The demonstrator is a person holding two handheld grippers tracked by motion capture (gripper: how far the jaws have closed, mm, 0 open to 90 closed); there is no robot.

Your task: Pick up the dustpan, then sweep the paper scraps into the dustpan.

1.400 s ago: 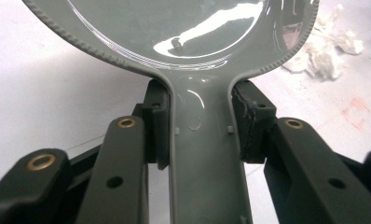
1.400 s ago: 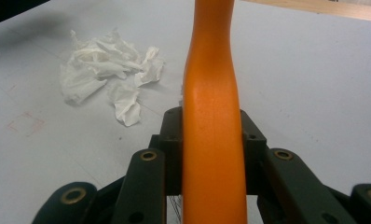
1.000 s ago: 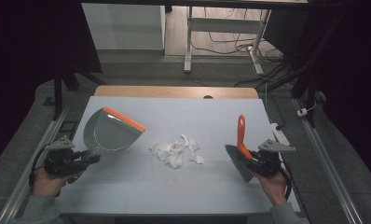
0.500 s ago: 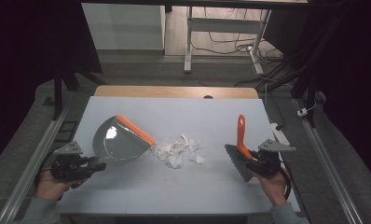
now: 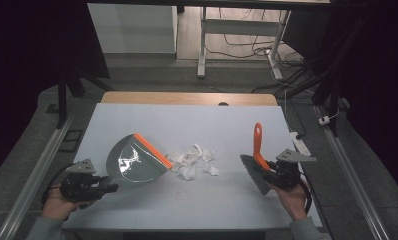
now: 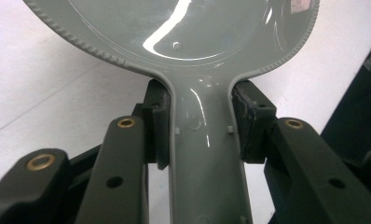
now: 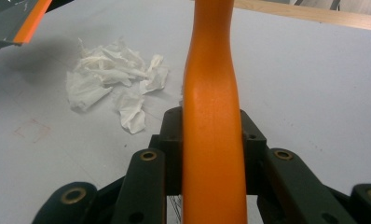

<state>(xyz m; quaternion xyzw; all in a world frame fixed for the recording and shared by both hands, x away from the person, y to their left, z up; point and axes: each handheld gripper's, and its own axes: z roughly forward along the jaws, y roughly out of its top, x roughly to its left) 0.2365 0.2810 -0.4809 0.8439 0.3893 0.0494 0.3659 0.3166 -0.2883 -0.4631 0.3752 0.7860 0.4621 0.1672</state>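
Clamped dustpan [image 5: 137, 162] handle in left gripper [image 6: 200, 123], lip just beside crumpled tissues [image 5: 192, 161]; clenched orange brush [image 5: 257, 155] handle in right gripper [image 7: 210, 140].

The table [image 5: 137, 120] has a pale blue-grey top, with a strip of light wood along its far edge [image 5: 187, 98]. Crumpled white tissues [image 5: 192, 161] lie in a loose heap directly on it, between the two grippers, nearer the left gripper [image 5: 109, 188] than the right gripper [image 5: 259, 172]. From the right gripper the heap lies ahead and to the left on the bare top. A faint reddish square mark [image 7: 32, 129] shows on the surface just beside the heap.
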